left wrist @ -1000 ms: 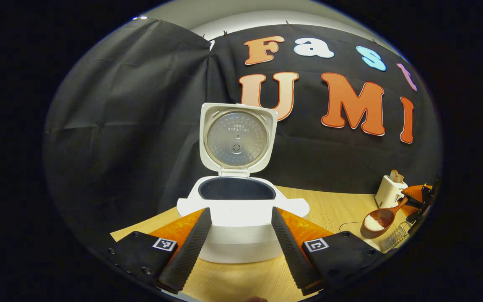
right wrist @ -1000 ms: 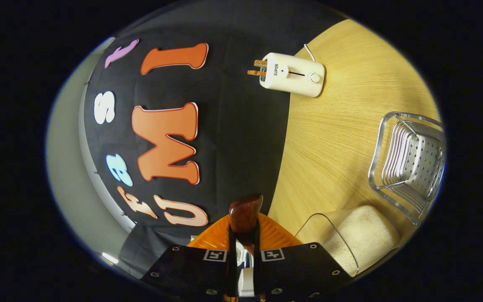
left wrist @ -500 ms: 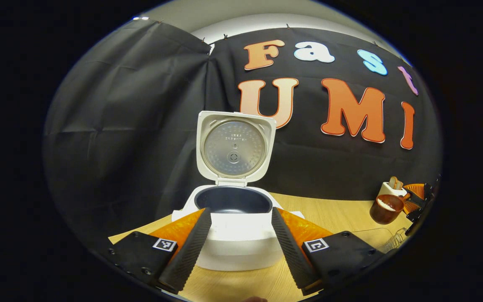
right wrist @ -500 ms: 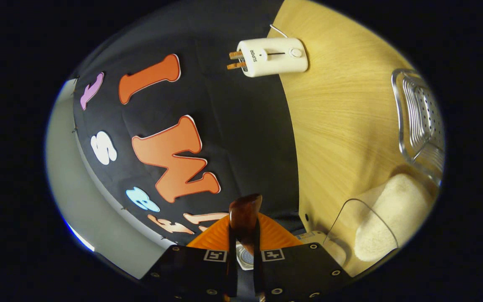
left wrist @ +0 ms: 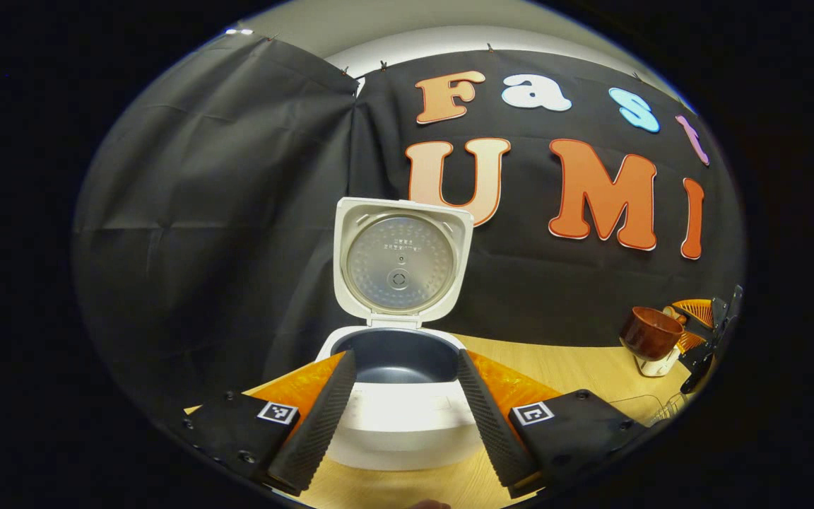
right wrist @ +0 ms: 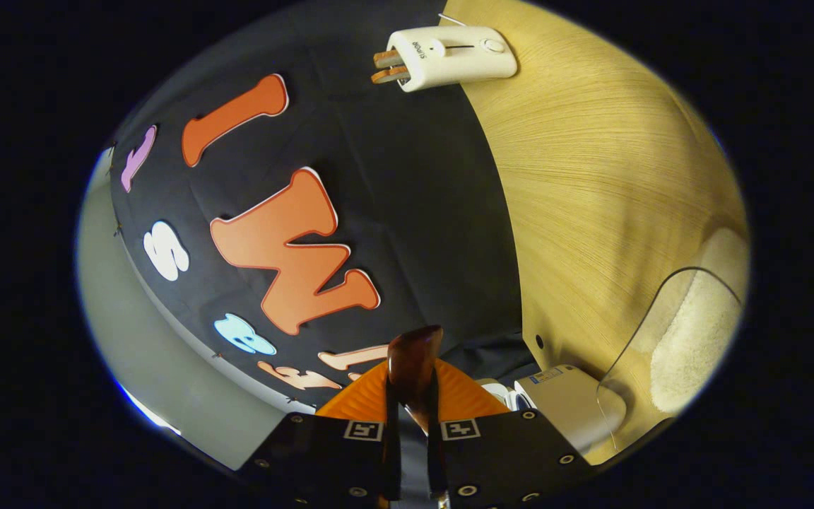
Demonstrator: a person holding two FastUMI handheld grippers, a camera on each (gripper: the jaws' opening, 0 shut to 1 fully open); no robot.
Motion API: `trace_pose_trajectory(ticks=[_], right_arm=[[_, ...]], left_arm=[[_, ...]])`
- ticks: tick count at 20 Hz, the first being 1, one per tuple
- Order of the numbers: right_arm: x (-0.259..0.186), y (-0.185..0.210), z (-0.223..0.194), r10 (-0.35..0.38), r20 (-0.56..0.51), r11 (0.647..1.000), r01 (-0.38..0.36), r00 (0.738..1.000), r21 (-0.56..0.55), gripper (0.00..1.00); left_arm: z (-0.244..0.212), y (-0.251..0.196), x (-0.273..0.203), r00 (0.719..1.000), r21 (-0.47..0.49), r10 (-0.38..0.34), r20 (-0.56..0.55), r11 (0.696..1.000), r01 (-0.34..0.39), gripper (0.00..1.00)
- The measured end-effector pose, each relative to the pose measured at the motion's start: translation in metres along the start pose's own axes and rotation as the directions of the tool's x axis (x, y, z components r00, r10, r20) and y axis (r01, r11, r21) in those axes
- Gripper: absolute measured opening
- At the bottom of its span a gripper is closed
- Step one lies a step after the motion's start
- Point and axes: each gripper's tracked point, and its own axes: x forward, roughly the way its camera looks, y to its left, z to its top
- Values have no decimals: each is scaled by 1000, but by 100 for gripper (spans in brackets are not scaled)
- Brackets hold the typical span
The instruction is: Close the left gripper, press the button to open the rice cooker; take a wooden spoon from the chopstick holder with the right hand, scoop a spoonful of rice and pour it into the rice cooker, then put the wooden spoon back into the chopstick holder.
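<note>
Rice cooker (left wrist: 400, 417) seen lid-up between spread fingers of left gripper (left wrist: 400, 417). Wooden spoon (right wrist: 413, 367) handle pinched by right gripper (right wrist: 413, 452); toaster (right wrist: 449, 55) at the table's (right wrist: 605, 184) wall edge.

Wooden spoon (left wrist: 651, 331) contents hidden; handle (right wrist: 413, 367) mostly hidden between the fingers (right wrist: 391, 452).

A staged kitchen booth, black cloth wall (left wrist: 223, 212) hanging behind a pale wooden surface (right wrist: 605, 184), an open white rice cooker (left wrist: 400, 375) sitting at 6 o'clock, a white toaster (right wrist: 453, 55) holding bread slices standing at 12 o'clock in the right gripper view
</note>
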Motion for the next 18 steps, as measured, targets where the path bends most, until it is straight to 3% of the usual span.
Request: trace_pose_trajectory(ticks=[10, 15, 16, 18], right_arm=[[72, 6, -69, -44, -25, 986, 39, 999, -165, 15], [109, 19, -121, -5, -120, 965, -27, 993, -259, 15], [117, 21, -132, -1, -130, 956, -37, 991, -290, 10], [131, 22, -146, 13, -135, 922, -64, 991, -382, 15]], left_arm=[[9, 48, 11, 997, 50, 80, 13, 995, -80, 96], [8, 63, 17, 995, 64, 97, 15, 993, -98, 96], [9, 66, 18, 995, 64, 99, 12, 993, -100, 94], [7, 70, 18, 994, 67, 105, 11, 992, -106, 94]])
